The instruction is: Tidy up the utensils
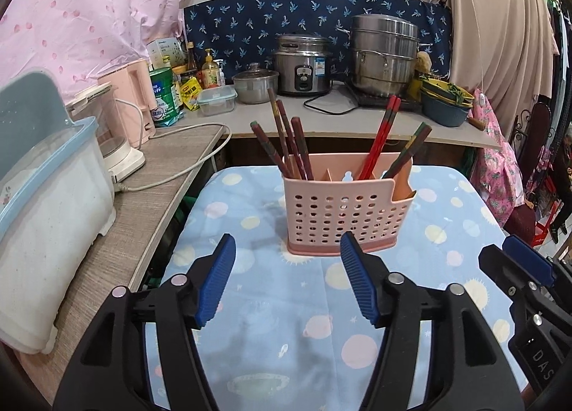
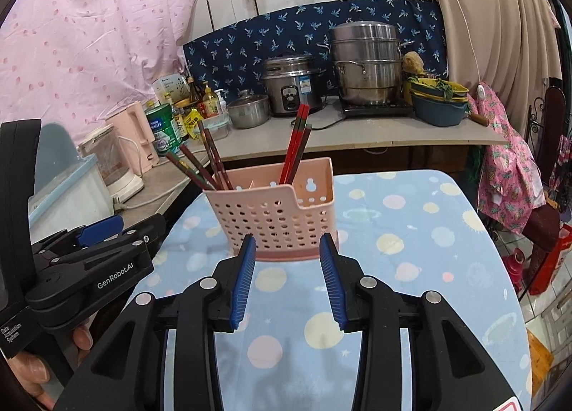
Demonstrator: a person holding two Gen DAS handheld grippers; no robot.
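Pink perforated caddy (image 1: 348, 209) stands on the surface (image 1: 271, 332) w/ chopsticks (image 1: 286, 141) already upright in two compartments (sorted or about to be re-sorted, can't tell); left claw (image 1: 287, 282) & right claw (image 2: 287, 280) both spread, holding nothing.

Both cameras sit low over the table (image 1: 271, 339), each looking forward along its own tool toward the back wall. The left wrist view faces the pink utensil basket (image 1: 343, 211) nearly head-on from close by. The right wrist view looks from further right, equally near, and takes in the left tool (image 2: 103, 228) at its left edge. Both share the basket, the table and the kitchen counter (image 2: 357, 132) behind.
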